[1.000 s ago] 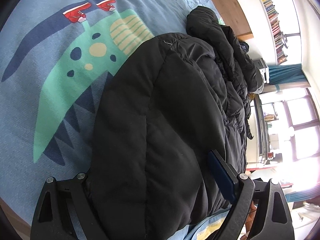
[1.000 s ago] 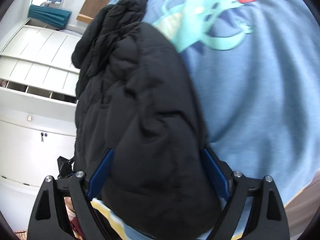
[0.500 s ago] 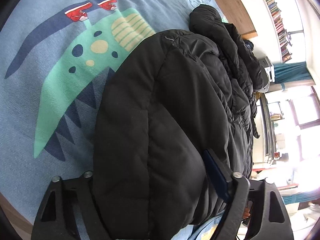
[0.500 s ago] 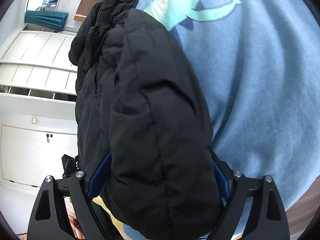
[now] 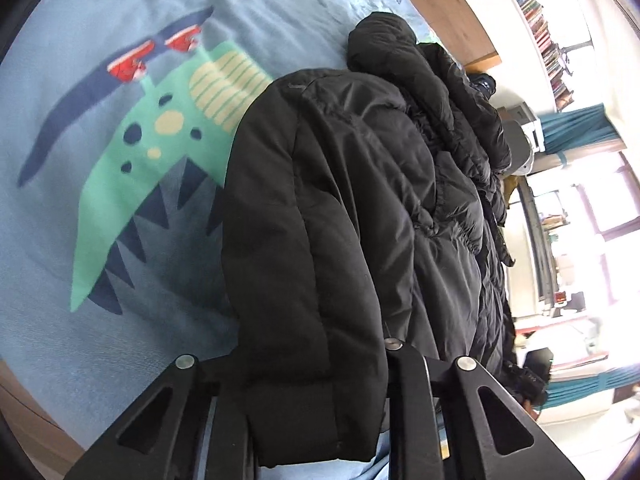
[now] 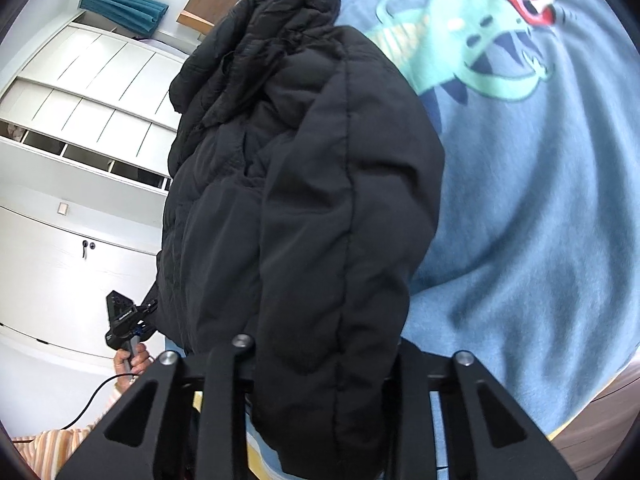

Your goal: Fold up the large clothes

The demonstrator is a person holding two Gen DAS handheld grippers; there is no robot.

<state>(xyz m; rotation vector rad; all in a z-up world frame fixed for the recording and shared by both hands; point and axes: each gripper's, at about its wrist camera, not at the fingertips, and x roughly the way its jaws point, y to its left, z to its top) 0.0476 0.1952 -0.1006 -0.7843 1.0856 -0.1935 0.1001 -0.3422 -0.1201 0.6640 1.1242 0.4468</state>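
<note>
Here, tool tips under black jacket [image 5: 320, 240]

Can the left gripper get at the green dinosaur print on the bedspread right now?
Probably not. The left gripper is closing on the black jacket, whose padded edge fills the space between its fingers. The dinosaur print lies uncovered to the side, but the jacket would have to be released first.

hand-held gripper [image 6: 316, 364]: black, silver screws; sleeve [image 6: 60, 444]: orange-striped
</note>
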